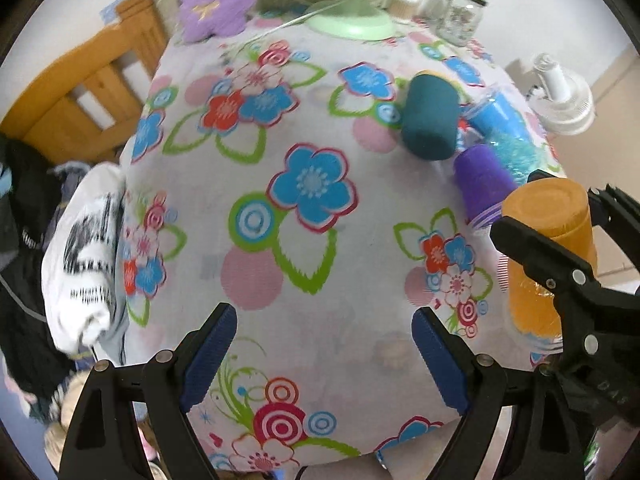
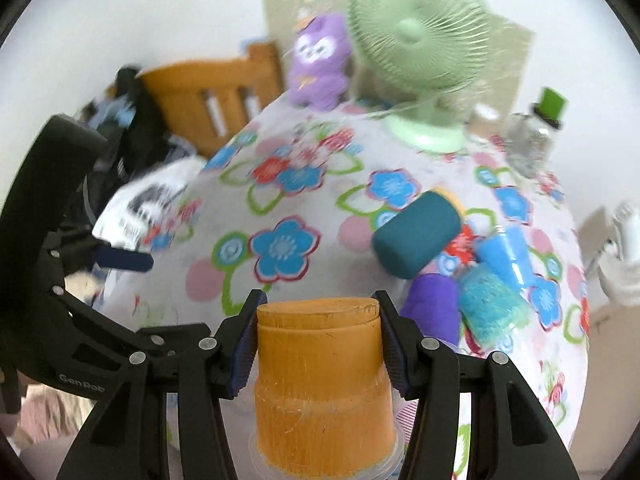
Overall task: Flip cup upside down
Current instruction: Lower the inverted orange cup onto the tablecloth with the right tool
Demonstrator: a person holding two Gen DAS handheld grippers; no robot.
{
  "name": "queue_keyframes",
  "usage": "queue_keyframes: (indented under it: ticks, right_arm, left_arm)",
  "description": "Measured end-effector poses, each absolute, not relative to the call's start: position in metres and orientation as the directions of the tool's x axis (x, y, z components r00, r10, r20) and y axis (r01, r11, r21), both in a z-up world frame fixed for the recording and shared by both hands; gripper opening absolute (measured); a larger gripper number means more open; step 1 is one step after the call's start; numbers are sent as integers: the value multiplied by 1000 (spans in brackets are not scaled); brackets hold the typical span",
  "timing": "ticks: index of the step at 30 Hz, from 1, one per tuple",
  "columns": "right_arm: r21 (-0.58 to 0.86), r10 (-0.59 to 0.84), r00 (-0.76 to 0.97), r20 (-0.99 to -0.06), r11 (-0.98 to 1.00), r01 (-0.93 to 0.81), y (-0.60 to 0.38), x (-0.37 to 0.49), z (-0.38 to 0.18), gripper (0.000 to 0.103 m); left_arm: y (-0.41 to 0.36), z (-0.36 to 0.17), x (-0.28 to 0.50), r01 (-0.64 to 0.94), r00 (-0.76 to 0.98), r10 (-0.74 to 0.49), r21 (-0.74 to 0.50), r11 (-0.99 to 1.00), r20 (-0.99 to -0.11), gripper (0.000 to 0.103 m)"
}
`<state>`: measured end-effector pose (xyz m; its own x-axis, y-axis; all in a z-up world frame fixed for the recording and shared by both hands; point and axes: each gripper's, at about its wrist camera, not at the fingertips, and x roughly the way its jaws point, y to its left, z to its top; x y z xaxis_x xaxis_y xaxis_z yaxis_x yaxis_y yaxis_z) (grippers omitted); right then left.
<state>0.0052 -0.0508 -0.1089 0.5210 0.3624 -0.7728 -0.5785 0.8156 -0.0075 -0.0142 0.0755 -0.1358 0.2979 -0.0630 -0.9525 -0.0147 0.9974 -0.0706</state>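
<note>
An orange cup (image 2: pixel 320 384) stands upside down, base up, with a clear rim at the bottom. My right gripper (image 2: pixel 320 344) is shut on the orange cup, its blue pads on both sides near the base. In the left wrist view the orange cup (image 1: pixel 548 232) shows at the right edge between the right gripper's black fingers (image 1: pixel 536 248). My left gripper (image 1: pixel 320 364) is open and empty above the flowered tablecloth (image 1: pixel 304 184).
A dark teal cup (image 1: pixel 430 122), a blue cup (image 1: pixel 500 120) and a purple cup (image 1: pixel 482 180) lie on their sides at the right. A green fan (image 2: pixel 420 40), a purple plush toy (image 2: pixel 320 64) and a glass jar (image 2: pixel 532 140) stand at the back. A wooden bed frame (image 1: pixel 80 88) is at the left.
</note>
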Motion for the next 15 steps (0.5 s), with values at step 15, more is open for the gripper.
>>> queue_keyframes:
  ticks: [15]
  right_arm:
    - [114,409,737,-538,901,-418,-78,-8,-145,57]
  left_arm:
    - [76,-173,-7,-113,311,-29,-67,991,-950,91]
